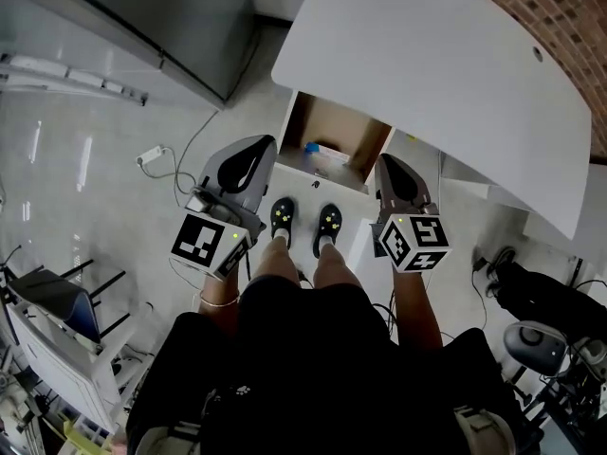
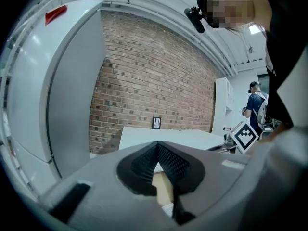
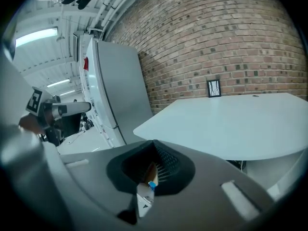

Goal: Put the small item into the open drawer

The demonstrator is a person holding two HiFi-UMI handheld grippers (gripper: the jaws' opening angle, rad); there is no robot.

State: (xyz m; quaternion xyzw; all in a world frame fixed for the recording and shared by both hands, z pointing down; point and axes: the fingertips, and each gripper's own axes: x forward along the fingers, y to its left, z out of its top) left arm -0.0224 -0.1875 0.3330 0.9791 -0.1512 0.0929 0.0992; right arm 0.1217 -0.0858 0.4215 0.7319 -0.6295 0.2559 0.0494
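An open drawer with a brown inside stands out from under the white desk. A small white and blue item lies inside it near the front; the same item shows through the gap below the jaws in the right gripper view. My left gripper is shut and empty, its tip just left of the drawer's front left corner. My right gripper is also shut with nothing in it, at the drawer's front right corner. In the gripper views the left gripper and right gripper have their jaw tips touching.
I stand right before the drawer, shoes close to its white front. A tall grey cabinet stands to the left, a brick wall behind the desk. A power strip with cable lies on the floor. Another person stands far off.
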